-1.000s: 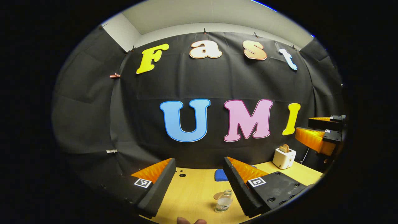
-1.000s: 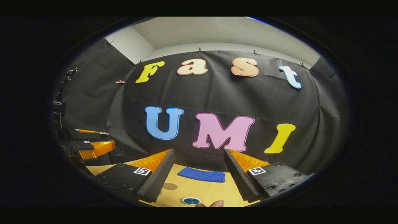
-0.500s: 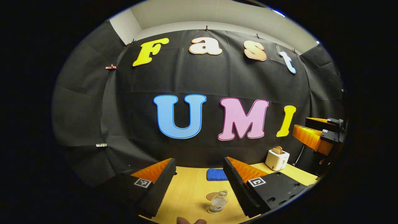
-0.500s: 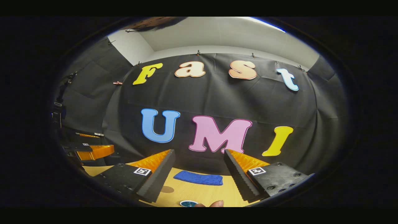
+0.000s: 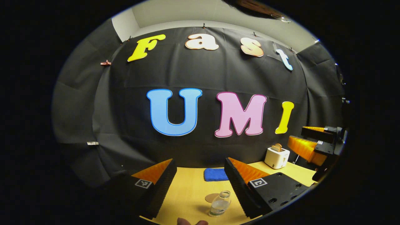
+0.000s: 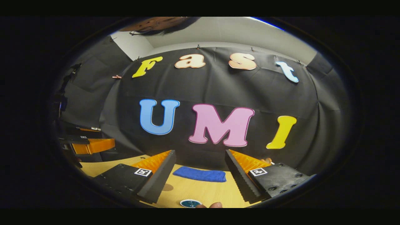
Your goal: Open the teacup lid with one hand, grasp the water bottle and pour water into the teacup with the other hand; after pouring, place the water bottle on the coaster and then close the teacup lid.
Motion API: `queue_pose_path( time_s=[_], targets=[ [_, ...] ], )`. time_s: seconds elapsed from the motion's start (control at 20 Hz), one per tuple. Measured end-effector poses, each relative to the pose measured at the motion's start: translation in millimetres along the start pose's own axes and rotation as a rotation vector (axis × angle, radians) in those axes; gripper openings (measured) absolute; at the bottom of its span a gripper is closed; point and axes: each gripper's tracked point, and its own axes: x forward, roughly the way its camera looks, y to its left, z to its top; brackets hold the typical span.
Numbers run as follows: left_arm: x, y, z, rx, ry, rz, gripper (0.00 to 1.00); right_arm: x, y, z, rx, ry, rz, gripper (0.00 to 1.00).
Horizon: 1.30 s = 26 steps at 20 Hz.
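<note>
Two hand-held grippers are hovering above a yellow wooden surface, both with jaws spread wide and nothing between them. In the left gripper view, the left hand-held gripper is looking down on a small clear bottle standing upright near the camera, just in front of a round tan coaster; whether the two are touching cannot be told. A blue cloth is lying farther back by the wall, and a white toaster is sitting at the far right, near the other hand-held gripper at that view's right edge.

In the right gripper view, the right hand-held gripper is hanging over a round teal lid at the very bottom edge, the teacup beneath it hidden from sight.

By the look of it, the task is only starting: the lid is apparently still on and the bottle untouched. The next move probably calls for the right gripper to be dropping and tilting down onto the lid, closing on it and lifting it clear, while the left one is lowering around the bottle, keeping it upright until it is over the cup.
</note>
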Motion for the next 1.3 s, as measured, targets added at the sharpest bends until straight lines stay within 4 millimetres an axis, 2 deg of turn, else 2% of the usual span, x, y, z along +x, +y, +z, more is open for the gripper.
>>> queue_pose_path(
  time_s=[0.2,0.35,0.45,0.55,0.7,0.85,0.95,1.05,1.2,1.3],
  targets=[
    [0.4,-13.4,-47.2,0.026,0.002,-0.015,0.96,-3.3,1.7,-77.7,0.014,0.077,0.013,0.98],
    [-1.9,-25.7,-99.1,0.022,0.053,-0.037,0.97,-8.0,4.1,-144.6,0.060,0.158,0.010,0.98],
    [-4.0,-33.3,-133.7,0.015,0.092,-0.046,0.97,-13.3,6.4,-178.8,0.085,0.202,0.007,0.97],
    [-4.9,-39.0,-165.2,0.000,0.127,-0.046,0.97,-17.0,7.2,-203.5,0.082,0.221,0.007,0.96],
    [0.5,-45.8,-203.1,0.029,0.163,-0.040,0.97,-18.3,8.1,-235.4,0.080,0.260,0.013,0.96],
    [13.0,-54.3,-222.2,0.119,0.144,-0.059,0.97,-19.1,11.8,-259.8,0.093,0.295,0.019,0.96],
    [19.1,-61.2,-241.7,0.106,0.167,-0.075,0.97,-19.3,14.5,-272.0,0.102,0.313,0.026,0.95],
    [24.2,-60.5,-252.1,0.081,0.186,-0.061,0.97,-20.3,18.5,-284.9,0.102,0.345,0.040,0.94],
    [29.6,-59.7,-262.4,0.068,0.201,-0.044,0.97,-18.6,20.3,-297.5,0.117,0.382,0.058,0.77],
    [34.9,-62.6,-266.0,0.082,0.203,-0.043,0.97,-17.0,24.2,-302.7,0.133,0.401,0.072,0.71]
  ],
)
